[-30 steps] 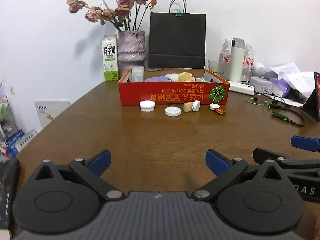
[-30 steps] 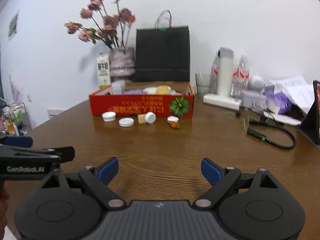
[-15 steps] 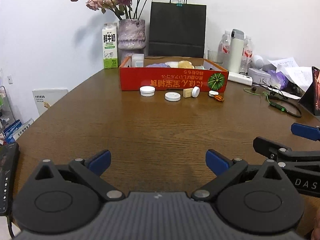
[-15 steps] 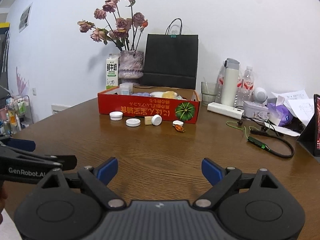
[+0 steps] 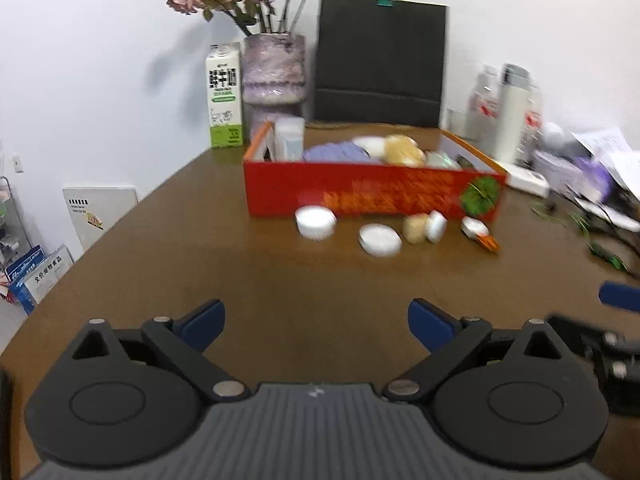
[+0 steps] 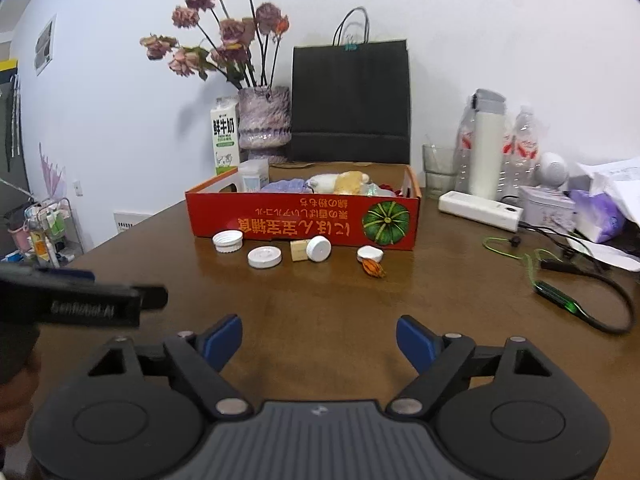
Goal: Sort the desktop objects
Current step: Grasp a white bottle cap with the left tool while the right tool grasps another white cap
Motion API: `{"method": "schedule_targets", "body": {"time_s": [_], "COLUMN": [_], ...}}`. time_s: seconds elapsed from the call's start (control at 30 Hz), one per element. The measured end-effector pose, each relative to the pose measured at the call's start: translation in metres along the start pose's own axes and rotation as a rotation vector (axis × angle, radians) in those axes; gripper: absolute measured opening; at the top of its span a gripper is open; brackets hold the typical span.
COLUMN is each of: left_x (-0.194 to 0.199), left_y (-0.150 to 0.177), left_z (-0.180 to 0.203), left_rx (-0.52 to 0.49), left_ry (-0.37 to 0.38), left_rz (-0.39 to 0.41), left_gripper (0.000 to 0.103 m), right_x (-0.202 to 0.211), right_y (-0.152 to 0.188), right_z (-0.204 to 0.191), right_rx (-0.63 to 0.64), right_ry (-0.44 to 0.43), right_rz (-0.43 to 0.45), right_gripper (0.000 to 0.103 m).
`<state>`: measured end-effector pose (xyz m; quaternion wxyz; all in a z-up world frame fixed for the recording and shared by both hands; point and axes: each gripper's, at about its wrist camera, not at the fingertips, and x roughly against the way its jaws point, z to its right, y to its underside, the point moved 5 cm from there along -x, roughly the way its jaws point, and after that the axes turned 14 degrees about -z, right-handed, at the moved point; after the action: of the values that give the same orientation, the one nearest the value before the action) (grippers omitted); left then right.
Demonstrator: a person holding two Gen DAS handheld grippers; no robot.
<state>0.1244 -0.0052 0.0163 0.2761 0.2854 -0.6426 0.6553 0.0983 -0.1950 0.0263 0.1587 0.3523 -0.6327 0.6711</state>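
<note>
Four white caps (image 6: 264,257), one red box (image 6: 280,220), one tan block (image 6: 298,249), two tools (image 6: 319,340).

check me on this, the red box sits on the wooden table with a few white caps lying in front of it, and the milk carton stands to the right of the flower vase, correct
One detail is off: the milk carton stands to the left of the flower vase, not the right, as the right wrist view shows. The rest holds: the red box sits on the wooden table with white caps lying in front of it.
</note>
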Motion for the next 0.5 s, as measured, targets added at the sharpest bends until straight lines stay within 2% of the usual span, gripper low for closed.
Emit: {"method": "schedule_targets", "body": {"time_s": [0.13,0.23,0.37,0.43,0.5], "left_x": [-0.033,-0.065,-0.109,-0.121,-0.131], "left_y": [-0.039,-0.063,-0.080,-0.085,-0.088], "left_z": [-0.004,-0.004,-0.007,-0.009,-0.010], "left_rx": [-0.006,-0.023,-0.023,-0.009,0.002], "left_ry": [0.050,0.031,0.064,0.074,0.078], "left_rz": [-0.007,-0.013,-0.101,-0.110,-0.115], "left_gripper": [0.100,0.098,0.089,0.084,0.084], "right_x": [-0.034,-0.061,-0.099,-0.118,-0.135], "right_y": [-0.030,-0.052,-0.076,-0.084,-0.089], "right_z": [0.004,0.004,0.001,-0.002,-0.004], "right_rx": [0.005,0.002,0.035,0.064,0.081], "right_ry": [-0.024,-0.046,-0.061,-0.051,-0.050], "right_rz": [-0.022,-0.043,-0.081,-0.096,-0.110], "right_gripper": [0.078,0.068,0.066,0.065,0.065]}}
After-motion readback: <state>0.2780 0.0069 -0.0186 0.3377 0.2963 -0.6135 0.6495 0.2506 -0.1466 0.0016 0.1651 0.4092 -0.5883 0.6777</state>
